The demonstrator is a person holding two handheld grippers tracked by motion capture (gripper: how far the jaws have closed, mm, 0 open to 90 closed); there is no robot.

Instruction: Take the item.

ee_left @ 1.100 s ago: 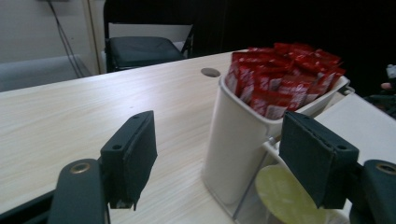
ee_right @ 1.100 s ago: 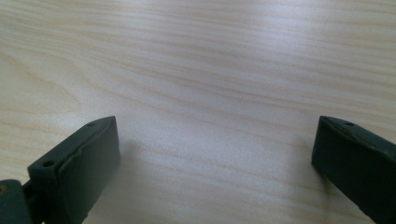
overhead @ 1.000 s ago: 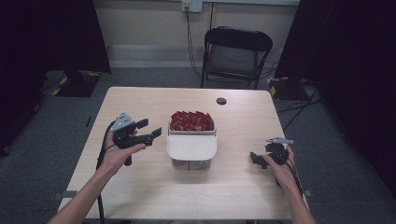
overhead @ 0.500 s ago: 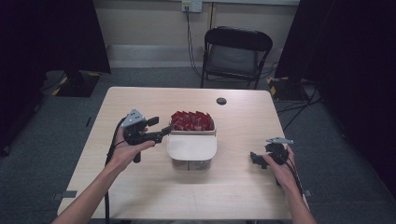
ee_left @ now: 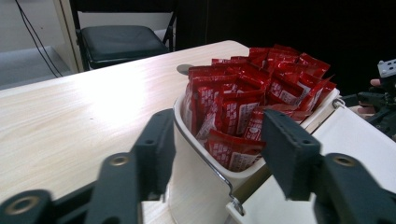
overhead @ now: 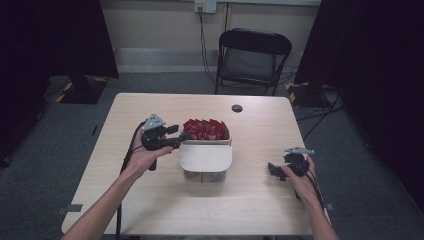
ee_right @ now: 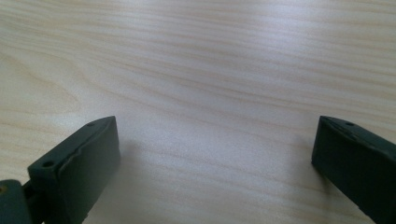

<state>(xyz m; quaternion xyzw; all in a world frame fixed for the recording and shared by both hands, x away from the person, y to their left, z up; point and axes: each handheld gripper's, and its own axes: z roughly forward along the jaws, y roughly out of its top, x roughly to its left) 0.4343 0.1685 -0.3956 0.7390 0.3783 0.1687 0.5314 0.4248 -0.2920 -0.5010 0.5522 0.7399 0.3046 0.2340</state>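
Left hand-held gripper [overhead: 184,138] at the 9 o'clock rim of the white container [overhead: 205,159], near bench [overhead: 150,210] centre. Jaws straddling that rim, one outside the wall, one over the packets; jaws about half apart, just having been closing, pads not seen pressing on anything. Seen along the jaws in the left gripper view: left hand-held gripper [ee_left: 217,140], container [ee_left: 196,186] with metal-edged rim and hinged white lid [ee_left: 355,154] folded open toward 3 o'clock.

Red sachets [overhead: 205,129] packed upright, filling the 12 o'clock half of the container; in the left gripper view, sachets [ee_left: 252,102] red with white label panels and small white print, blurred and not legible; no brand name readable. White lid [overhead: 206,156] lying over the 6 o'clock half in the high view.

Right hand-held gripper [overhead: 272,170] at 4 o'clock from the container, well apart from it, held low over the bench near the right edge. Jaws wide apart, nothing between them but bare wood grain, as in the right gripper view [ee_right: 215,154].

Small dark round disc [overhead: 237,108] on the bench at 12 o'clock, beyond the container, no marking legible. Black folding chair [overhead: 252,60] behind the bench at 12 o'clock. Wall socket [overhead: 205,6] above, with cable hanging down.
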